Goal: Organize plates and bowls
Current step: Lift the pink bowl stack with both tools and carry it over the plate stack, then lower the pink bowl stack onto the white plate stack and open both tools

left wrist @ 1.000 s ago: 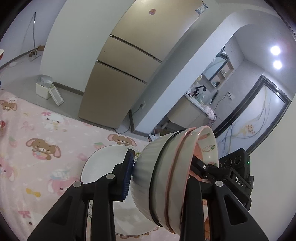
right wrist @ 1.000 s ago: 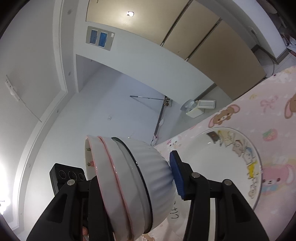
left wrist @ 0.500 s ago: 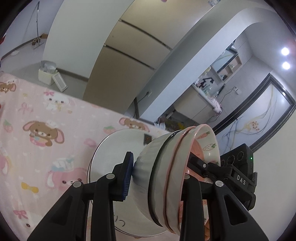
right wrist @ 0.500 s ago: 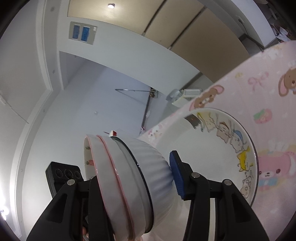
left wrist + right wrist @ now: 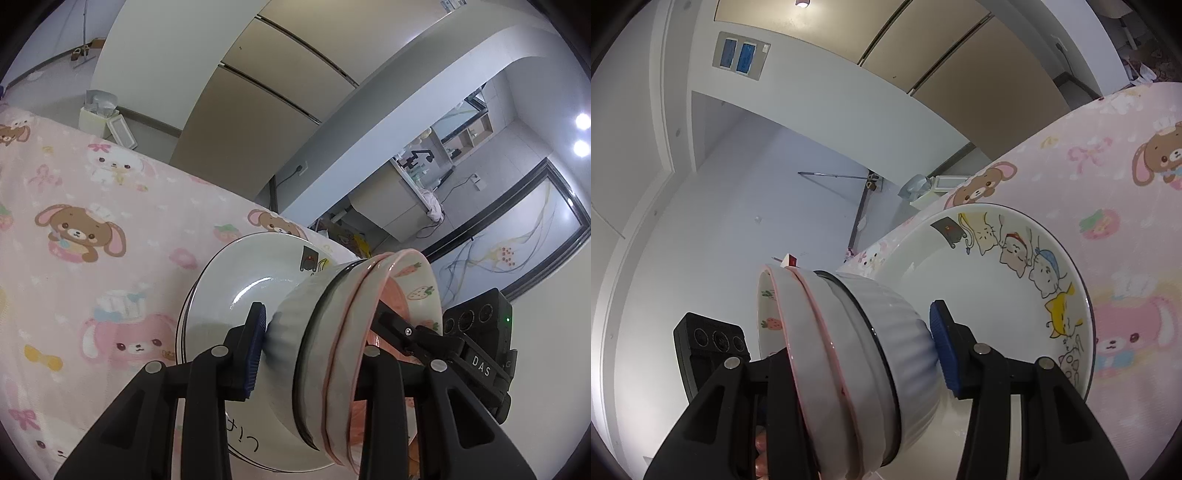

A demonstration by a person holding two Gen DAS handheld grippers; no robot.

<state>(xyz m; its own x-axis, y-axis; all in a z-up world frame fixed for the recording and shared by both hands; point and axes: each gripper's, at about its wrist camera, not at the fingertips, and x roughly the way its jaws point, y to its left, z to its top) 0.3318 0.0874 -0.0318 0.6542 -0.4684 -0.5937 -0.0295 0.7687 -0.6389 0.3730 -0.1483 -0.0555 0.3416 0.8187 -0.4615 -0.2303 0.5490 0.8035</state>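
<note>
I hold a stack of nested bowls [image 5: 332, 354] tipped on its side, gripped from both sides at once. My left hand-held gripper [image 5: 317, 354] is clamped on the stack: its blue pad [image 5: 255, 350] presses the ribbed base of the white outer bowl, and its other finger sits inside the mouth of the innermost bowl, which has a pink rim and strawberry and carrot drawings. My right hand-held gripper [image 5: 857, 354] is clamped on the same stack of nested bowls [image 5: 849, 365] the same way, blue pad [image 5: 942, 347] against the ribbed base, other finger inside the mouth.

Just behind the stack, a wide white plate [image 5: 1015, 277] with cartoon cats along its rim lies on the table [image 5: 110, 229], which is covered in a pink cloth printed with bears and rabbits. In the left wrist view the plate [image 5: 229, 295] shows to the left of the stack's base; I cannot tell whether the stack touches it.

Beyond the far table edge stand tall beige cupboard doors [image 5: 266, 103], and a small white bin [image 5: 94, 118] sits on the floor.
</note>
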